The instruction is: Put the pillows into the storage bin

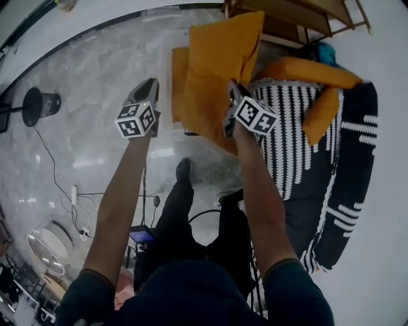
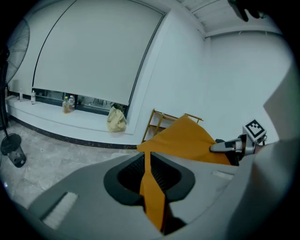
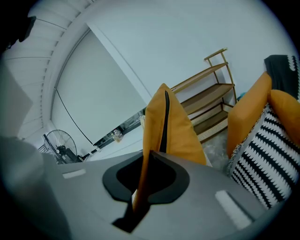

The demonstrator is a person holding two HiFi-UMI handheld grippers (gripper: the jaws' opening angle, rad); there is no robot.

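Observation:
An orange pillow (image 1: 215,73) hangs above the floor, held by an edge on each side. My left gripper (image 1: 150,85) is shut on its left edge, and the orange fabric (image 2: 153,197) runs between the jaws in the left gripper view. My right gripper (image 1: 233,86) is shut on the right edge, with fabric (image 3: 140,185) pinched between its jaws. To the right lies a black-and-white striped soft thing (image 1: 287,143) with two more orange pillows (image 1: 312,70) (image 1: 322,114) on it. I cannot tell whether it is the bin.
A wooden shelf (image 1: 299,16) stands behind the pillows by the wall. A floor fan (image 1: 38,105) and cables with a power strip (image 1: 75,194) lie on the marble floor at left. The person's legs (image 1: 182,210) are below the grippers. A yellowish bag (image 2: 116,120) sits on the window ledge.

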